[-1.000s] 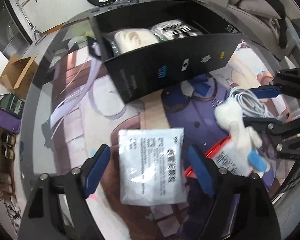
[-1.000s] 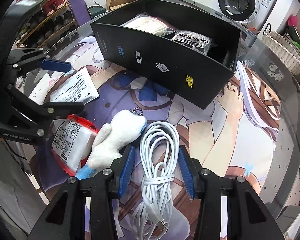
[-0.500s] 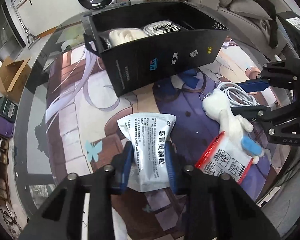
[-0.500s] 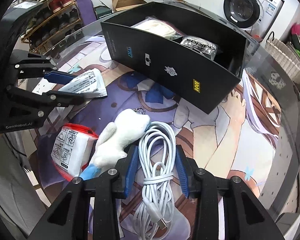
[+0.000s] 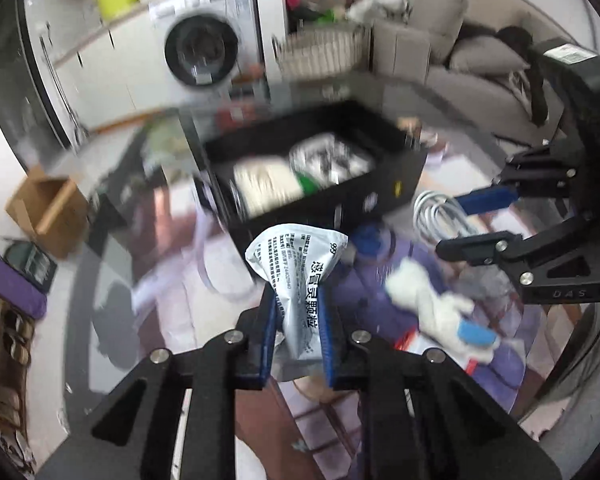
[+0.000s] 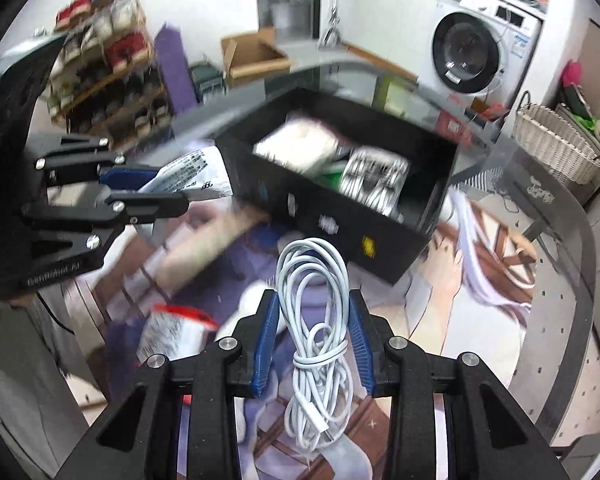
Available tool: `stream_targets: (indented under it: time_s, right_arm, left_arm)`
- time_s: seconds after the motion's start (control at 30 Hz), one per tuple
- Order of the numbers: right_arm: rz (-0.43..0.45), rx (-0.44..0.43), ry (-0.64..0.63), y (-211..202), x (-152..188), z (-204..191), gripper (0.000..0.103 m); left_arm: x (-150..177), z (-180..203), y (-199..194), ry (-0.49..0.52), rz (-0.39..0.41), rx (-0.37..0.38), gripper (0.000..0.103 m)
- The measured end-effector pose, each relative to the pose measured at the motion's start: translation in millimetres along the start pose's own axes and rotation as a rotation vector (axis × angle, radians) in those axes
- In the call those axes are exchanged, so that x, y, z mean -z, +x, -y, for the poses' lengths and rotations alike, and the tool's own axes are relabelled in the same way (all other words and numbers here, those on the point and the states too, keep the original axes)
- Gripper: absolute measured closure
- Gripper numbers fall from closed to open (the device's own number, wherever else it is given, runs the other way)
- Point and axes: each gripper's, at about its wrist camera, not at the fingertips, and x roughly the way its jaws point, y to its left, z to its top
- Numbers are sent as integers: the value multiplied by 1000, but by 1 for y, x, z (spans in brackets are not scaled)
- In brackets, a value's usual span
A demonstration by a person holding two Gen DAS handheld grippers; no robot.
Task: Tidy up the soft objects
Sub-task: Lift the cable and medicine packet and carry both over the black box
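My left gripper (image 5: pixel 298 300) is shut on a white printed pouch (image 5: pixel 300 264) and holds it in the air in front of the black box (image 5: pixel 380 196). It also shows in the right wrist view (image 6: pixel 148 192) with the pouch (image 6: pixel 188 176). My right gripper (image 6: pixel 314 308) is shut on a coiled white cable (image 6: pixel 316 280), lifted off the mat; it shows in the left wrist view (image 5: pixel 484 220). A white plush toy (image 5: pixel 432 304) and a red-edged packet (image 6: pixel 172 332) lie on the mat. The box holds a cream bundle (image 6: pixel 296 144) and a black-and-white pack (image 6: pixel 374 180).
The table carries a printed anime mat (image 6: pixel 488 248) with a dark rim. A wicker basket (image 6: pixel 552 140), washing machine (image 6: pixel 472 52), cardboard box (image 6: pixel 252 56) and shoe rack (image 6: pixel 104 68) stand around it. A sofa (image 5: pixel 484 76) is beyond the table.
Both grippers rose off the mat. The left lifted the pouch toward the box; the right lifted the cable, leaving the plush toy and red packet below.
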Motion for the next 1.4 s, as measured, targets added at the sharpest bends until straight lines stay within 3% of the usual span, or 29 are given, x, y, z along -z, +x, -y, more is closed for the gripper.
stream_targets:
  time_s: [0.03, 0.13, 0.27, 0.37, 0.47, 0.6, 0.67, 0.8, 1.0, 1.03, 1.07, 1.13, 1.2, 1.4]
  right_arm:
    - [32, -3, 7, -5, -2, 1, 68]
    - [169, -13, 36, -32, -10, 5, 85]
    - [285, 20, 28, -57, -20, -1, 88]
    - [250, 7, 17, -49, -22, -5, 88]
    - [165, -9, -9, -28, -19, -10, 84]
    - [105, -55, -96, -5, -20, -20, 45]
    - [32, -80, -182, 12, -27, -31, 40]
    - [-70, -79, -315, 46, -34, -50, 40]
    - [-217, -97, -386, 82, -33, -64, 40]
    - [-210, -93, -395, 81, -32, -66, 40]
    - [-208, -104, -380, 80, -32, -65, 49]
    - [-195, -106, -341, 78, -32, -60, 53]
    - [-176, -79, -352, 74, -30, -59, 71]
    - [-66, -68, -308, 40, -27, -49, 75]
  left_arm:
    - [-2, -1, -7, 8, 43, -11, 87]
    - [-7, -3, -23, 18, 130, -17, 87]
    - [-16, -2, -41, 26, 230, -49, 86]
    - [-22, -7, -47, 10, 258, -45, 86]
    - [-26, -6, -41, -3, 230, -39, 86]
    - [-24, -10, -25, -61, 136, -15, 86]
    - [-17, -13, -20, -88, 90, -21, 86]
    - [-8, -17, -23, -99, 68, -16, 86]
    - [5, -30, -22, -103, 43, -10, 86]
    - [5, -33, -21, -110, 40, -5, 86]
    - [6, -34, -21, -112, 39, -4, 86]
    - [6, -37, -22, -115, 42, -9, 86]
    - [5, -36, -24, -116, 44, -8, 86]
    - [3, -30, -32, -95, 85, -20, 86]
